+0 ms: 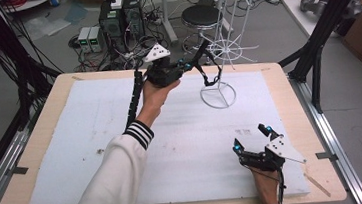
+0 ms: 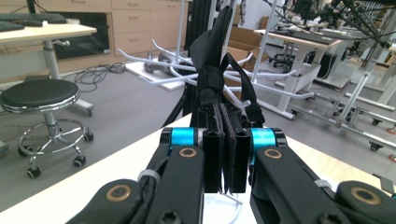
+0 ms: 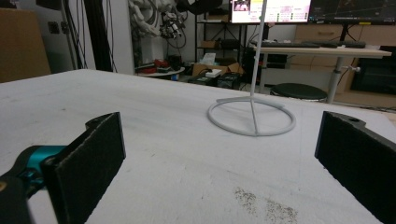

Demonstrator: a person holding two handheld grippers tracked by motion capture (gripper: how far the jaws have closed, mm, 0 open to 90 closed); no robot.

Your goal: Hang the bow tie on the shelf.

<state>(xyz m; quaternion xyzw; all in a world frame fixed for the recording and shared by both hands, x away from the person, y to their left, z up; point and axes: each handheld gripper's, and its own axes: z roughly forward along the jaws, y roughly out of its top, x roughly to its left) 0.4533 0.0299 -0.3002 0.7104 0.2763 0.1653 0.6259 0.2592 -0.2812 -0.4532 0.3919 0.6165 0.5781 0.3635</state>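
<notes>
A: Where does the left claw sit against the white wire rack?

B: Just beside the rack's pole, on the side toward the person, raised above the bench. Its jaws are pressed tight together on a black strap. In the left gripper view the strap rises straight up from between the pads and folds over right in front of the rack's white prongs.

A: Is the strap on a prong?

B: I cannot tell. From above, its loop hangs beside the pole, over the rack's ring base.

A: And the right claw?

B: Well apart from the rack, toward the person and slightly to the right, low over the white foam sheet. Its jaws stand wide apart with nothing between them. In the right gripper view the ring base lies ahead, between the two pads.

A: Anything else around the rack?

B: Beyond it, on the floor, a black round stool. On the sheet just ahead of the right claw, a patch of dark specks.
</notes>
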